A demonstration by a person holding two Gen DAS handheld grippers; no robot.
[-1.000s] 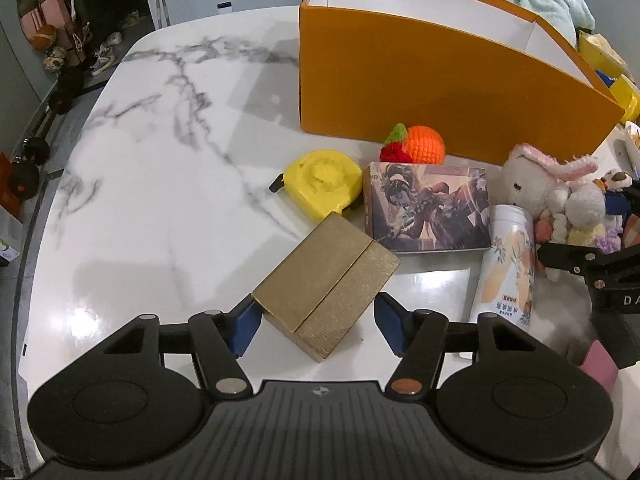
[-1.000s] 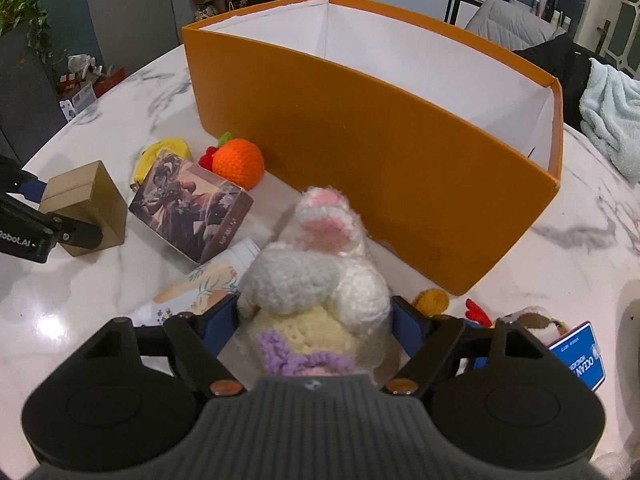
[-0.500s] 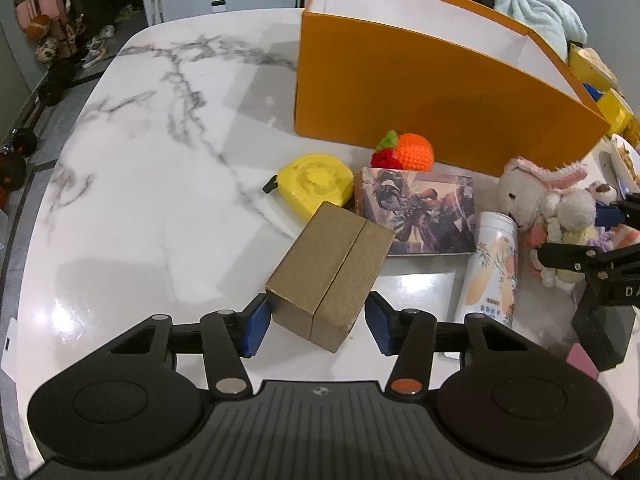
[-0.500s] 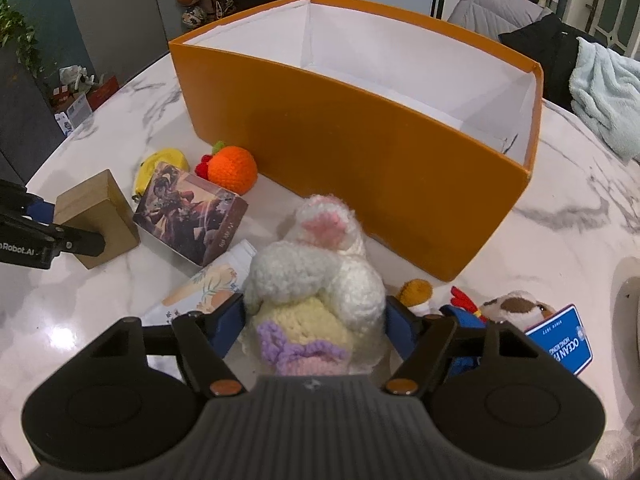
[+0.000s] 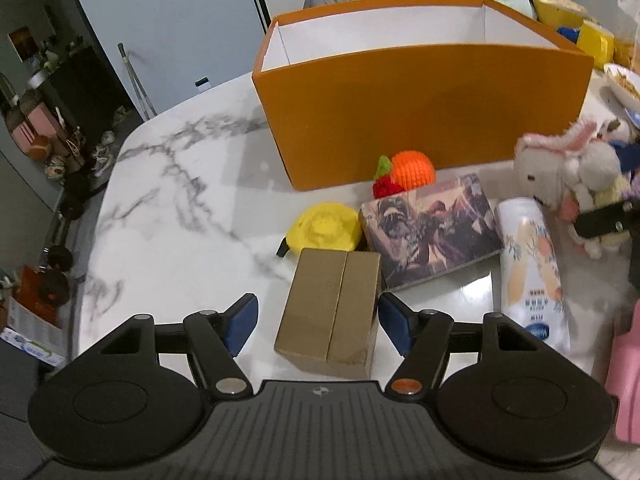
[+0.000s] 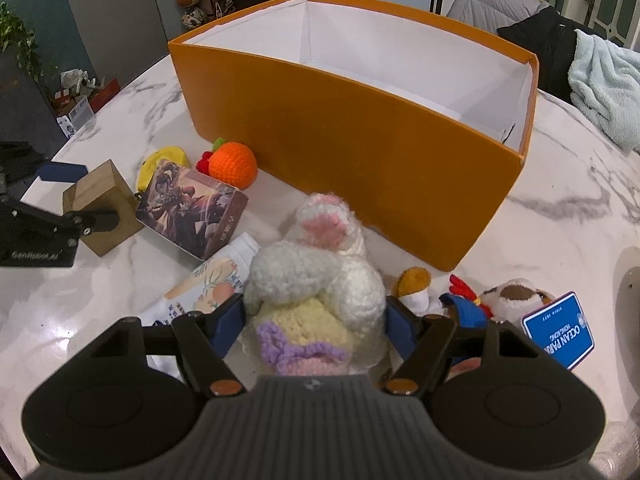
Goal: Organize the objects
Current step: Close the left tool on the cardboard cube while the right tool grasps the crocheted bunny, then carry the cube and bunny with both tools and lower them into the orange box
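A tan cardboard box (image 5: 332,312) lies on the marble table (image 5: 180,208) between the jaws of my left gripper (image 5: 318,320). Those jaws are opening and their blue pads (image 5: 242,320) stand clear of the box sides. My right gripper (image 6: 314,324) is shut on a crochet bunny (image 6: 316,276), white with a cream body and purple trim. That same bunny (image 5: 560,168) appears at the right of the left wrist view. The open orange box (image 6: 360,140) with a white inside stands behind, with nothing visible in it.
In front of the orange box lie a crochet orange (image 5: 412,168), a yellow tape measure (image 5: 326,226), a picture box (image 5: 432,232) and a white can (image 5: 532,268). Small plush toys and a blue tag (image 6: 560,330) sit right of the bunny. A pink object (image 5: 628,376) is at the right edge.
The left jaws squeezed in on the tan box, then spread apart again; the box turned to lie lengthwise between them. The right jaws closed a little on the bunny.
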